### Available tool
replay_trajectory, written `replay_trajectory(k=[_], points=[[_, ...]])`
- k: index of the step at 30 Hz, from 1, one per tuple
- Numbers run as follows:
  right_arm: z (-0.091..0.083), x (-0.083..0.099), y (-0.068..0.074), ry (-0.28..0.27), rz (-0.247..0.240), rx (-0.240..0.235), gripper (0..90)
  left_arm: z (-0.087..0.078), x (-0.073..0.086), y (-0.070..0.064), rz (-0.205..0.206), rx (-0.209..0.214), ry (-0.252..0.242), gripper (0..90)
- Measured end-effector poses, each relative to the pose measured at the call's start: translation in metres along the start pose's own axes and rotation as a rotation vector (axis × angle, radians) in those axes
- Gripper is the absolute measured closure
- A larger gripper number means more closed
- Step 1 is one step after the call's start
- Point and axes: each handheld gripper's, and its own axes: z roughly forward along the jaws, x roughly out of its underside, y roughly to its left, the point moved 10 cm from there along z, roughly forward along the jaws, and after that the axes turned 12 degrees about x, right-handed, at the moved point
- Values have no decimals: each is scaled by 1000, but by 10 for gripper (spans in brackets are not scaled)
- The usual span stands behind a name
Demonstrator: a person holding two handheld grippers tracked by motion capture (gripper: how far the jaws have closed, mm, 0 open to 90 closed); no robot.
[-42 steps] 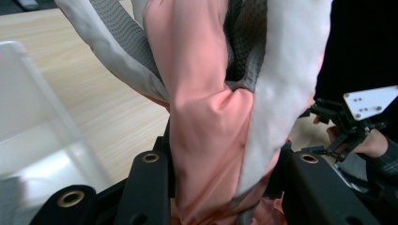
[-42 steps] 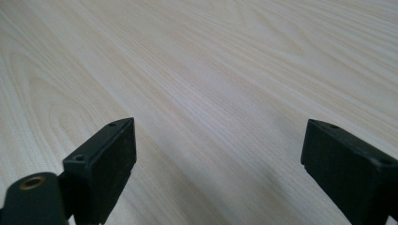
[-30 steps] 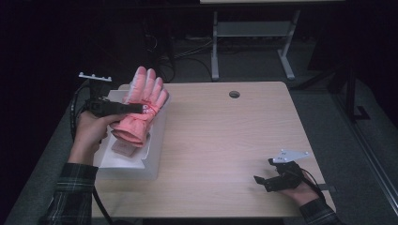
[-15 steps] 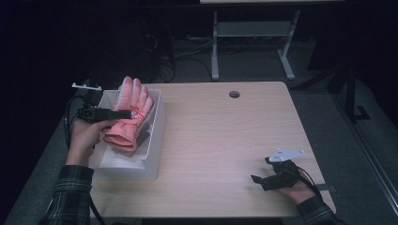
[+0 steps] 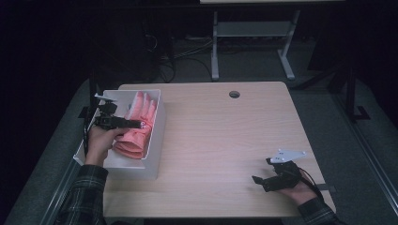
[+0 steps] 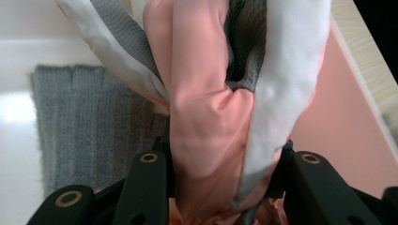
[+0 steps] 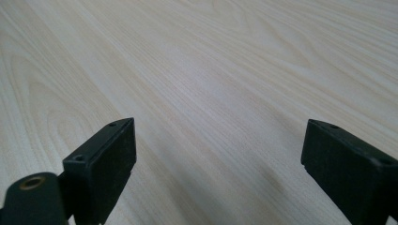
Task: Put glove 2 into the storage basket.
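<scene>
From the high view, the left gripper [image 5: 123, 123] holds a pink rubber glove [image 5: 139, 125] over a white bin [image 5: 157, 136] at the table's [image 5: 225, 140] left edge, the glove's fingers pointing away from the person and its cuff end sagging into the bin. The right gripper [image 5: 263, 180] rests low over bare wood near the front right corner, well apart from the bin, gripping nothing. A round cable hole [image 5: 234, 94] sits near the table's far edge.

Along the left gripper view, the jaws are closed on a bunched fold of the glove [image 6: 211, 117], pink outside with a pale lining showing, the material squeezed between the two black jaws. Beneath it, on the bin's white floor [image 6: 16, 140], lies a grey knitted cloth [image 6: 89, 126]; whether it is a second glove cannot be told. The glove looks light, soft and limp, likely to drape and slide, so a pinch across gathered material near the palm should hold best.

In the right gripper view, the jaws stand wide apart and empty above the pale wood grain [image 7: 211, 84].
</scene>
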Motion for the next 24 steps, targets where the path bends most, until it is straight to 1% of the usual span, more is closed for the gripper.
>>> replay_trajectory(k=[3,4,5,13,16,17,18,20,21,23,24], points=[[0,0,0,-2,1,1,103,4,4,4,-7,-2,12,617],[0,1,0,1,-4,2,103,10,8,8,-16,-8,28,615],[-1,1,0,2,-2,4,103,11,9,10,-17,-7,31,614],[0,1,1,5,0,6,103,19,14,16,-37,18,40,582],[0,1,1,5,-11,5,103,21,15,17,-29,16,49,534],[0,1,1,5,-12,6,103,21,15,17,-24,12,45,474],[0,1,1,4,-10,5,103,20,14,17,-13,9,39,444],[0,1,1,4,-8,4,103,19,13,18,-7,4,35,382],[0,1,1,4,-6,5,103,17,12,18,-2,-1,23,382],[0,1,1,0,-2,5,103,14,9,18,2,-11,1,317],[0,1,1,1,-2,5,103,12,8,18,3,-12,-7,302]])
